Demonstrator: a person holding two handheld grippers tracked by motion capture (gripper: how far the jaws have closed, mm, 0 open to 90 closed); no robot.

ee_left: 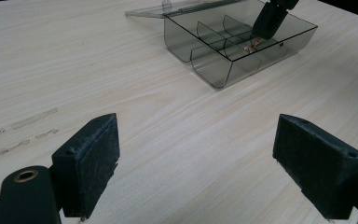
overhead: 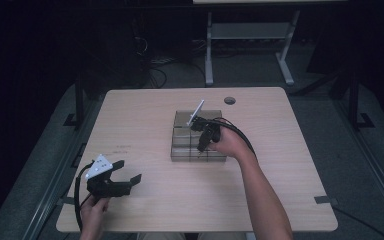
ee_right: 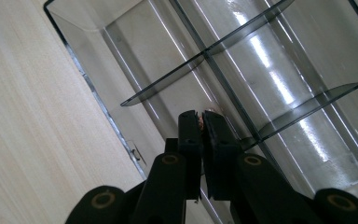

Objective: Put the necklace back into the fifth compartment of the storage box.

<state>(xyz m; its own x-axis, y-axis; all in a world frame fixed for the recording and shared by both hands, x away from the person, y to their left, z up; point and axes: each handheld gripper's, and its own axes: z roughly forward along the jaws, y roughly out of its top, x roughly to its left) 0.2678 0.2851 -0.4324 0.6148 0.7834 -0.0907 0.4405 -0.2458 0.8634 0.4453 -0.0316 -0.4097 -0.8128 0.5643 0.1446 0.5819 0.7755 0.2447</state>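
Worktop (overhead: 145,115) of pale wood grain, largest thing in the high view, spread from edge to edge under both hands. Round cable port (overhead: 230,100) near its far edge at about 1 o'clock from the middle. Faint scuff marks (ee_left: 25,122) on the wood at 9 o'clock in the left gripper view.

Clear smoky plastic compartment box (overhead: 182,150) next in size, just past the worktop's middle toward 12 o'clock, split by thin dividers into several curved-bottom cells, lid (ee_left: 142,12) swung open and laid flat behind it.

Left gripper (overhead: 130,172) down at 7 o'clock of the worktop, held in the person's left hand (overhead: 94,210), well apart from the box; jaws spread wide with nothing but bare wood between them.

Right gripper (overhead: 203,146) in the right hand (overhead: 232,142), tilted down into the box at its 3 o'clock side; jaws pinched together inside one cell near a divider crossing.

Small reddish-brown object (ee_right: 200,119), smallest of all, clamped between the right jaws at their tips, too tiny and too hidden to name closer; seen from the left gripper view as a pinkish speck (ee_left: 251,47) low in the cell under the dark jaws.
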